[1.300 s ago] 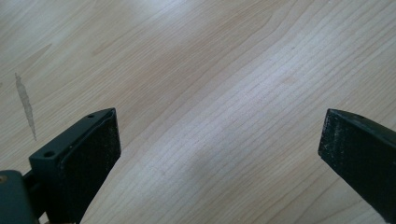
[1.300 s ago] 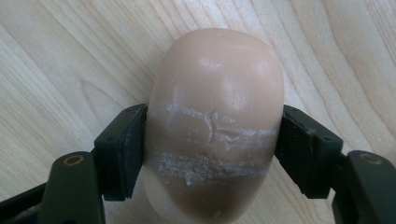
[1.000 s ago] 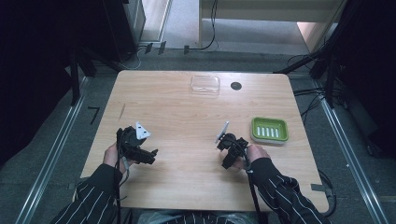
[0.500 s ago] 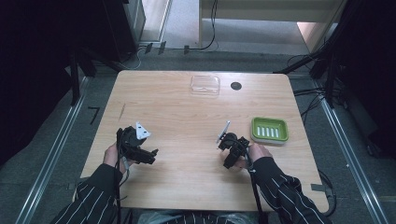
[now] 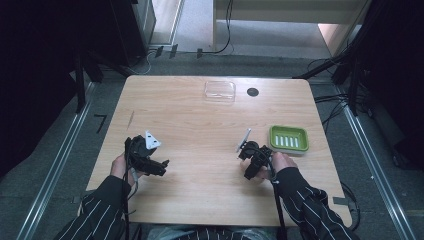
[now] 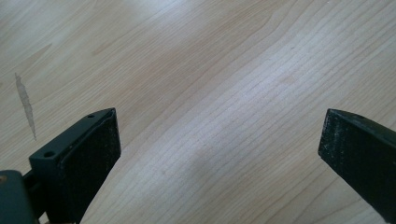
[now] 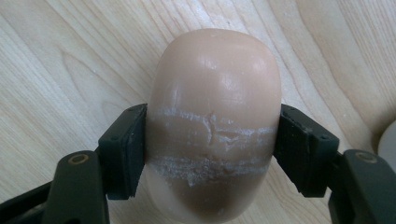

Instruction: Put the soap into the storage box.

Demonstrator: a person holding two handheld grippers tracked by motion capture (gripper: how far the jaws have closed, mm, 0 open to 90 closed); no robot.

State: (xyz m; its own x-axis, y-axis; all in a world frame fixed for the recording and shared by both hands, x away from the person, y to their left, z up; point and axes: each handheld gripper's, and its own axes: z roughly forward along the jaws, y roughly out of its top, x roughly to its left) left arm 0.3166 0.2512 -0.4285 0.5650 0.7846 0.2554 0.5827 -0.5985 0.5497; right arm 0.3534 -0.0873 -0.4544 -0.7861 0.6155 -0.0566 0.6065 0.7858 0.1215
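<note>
Your right gripper (image 7: pixel 212 154) clamps the soap bar (image 7: pixel 215 121); left gripper (image 6: pixel 219 154) gapes wide, holding nothing, above the counter (image 5: pixel 200 125). Next, likely carry it right to the green soap dish (image 5: pixel 288 139).

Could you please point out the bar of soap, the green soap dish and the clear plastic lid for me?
bar of soap (image 7: pixel 217 93), right gripper view, on its upper face.
green soap dish (image 5: pixel 288 139), high view, on its ribbed floor.
clear plastic lid (image 5: pixel 219 90), high view, on its middle.

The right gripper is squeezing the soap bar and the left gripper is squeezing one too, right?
Not quite. The right gripper does squeeze the soap bar, but the left gripper holds nothing. The left gripper view shows its jaws wide apart with bare wooden table between them.
</note>
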